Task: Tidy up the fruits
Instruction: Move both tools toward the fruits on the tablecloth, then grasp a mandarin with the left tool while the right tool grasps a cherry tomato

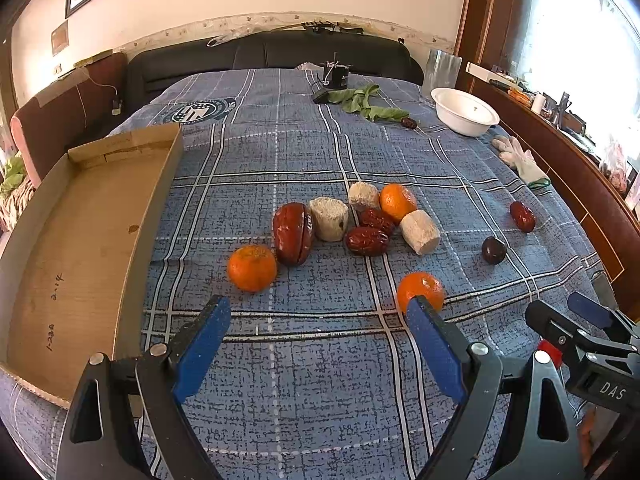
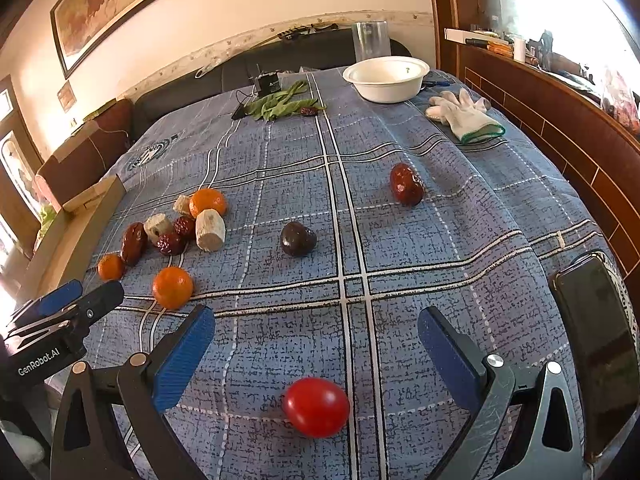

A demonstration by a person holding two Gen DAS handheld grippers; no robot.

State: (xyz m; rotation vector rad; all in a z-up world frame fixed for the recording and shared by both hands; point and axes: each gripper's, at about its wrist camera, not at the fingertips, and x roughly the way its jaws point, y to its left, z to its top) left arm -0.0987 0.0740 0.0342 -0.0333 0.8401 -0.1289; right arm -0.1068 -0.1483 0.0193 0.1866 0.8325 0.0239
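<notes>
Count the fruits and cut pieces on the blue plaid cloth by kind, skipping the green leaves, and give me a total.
Oranges: 3
Red dates: 5
Pale cut chunks: 3
Dark purple fruit: 1
Red tomato: 1
Total: 13

Daylit room, both wrist views sharp at centre, strong fisheye warp.

Light enters from the window (image 1: 580,40) on the right side; it is blown out to white in both views, with glare washing over the wooden ledge (image 2: 560,92) beneath it. Bedspread (image 1: 320,152) evenly lit, weave and grid lines crisp. Shadows soft and short: faint one under the red tomato (image 2: 317,407), slight ones beside the oranges. Straight lines bow toward the edges; corners vignette to black. Far left rim of the right wrist view is overexposed. No motion blur.
</notes>
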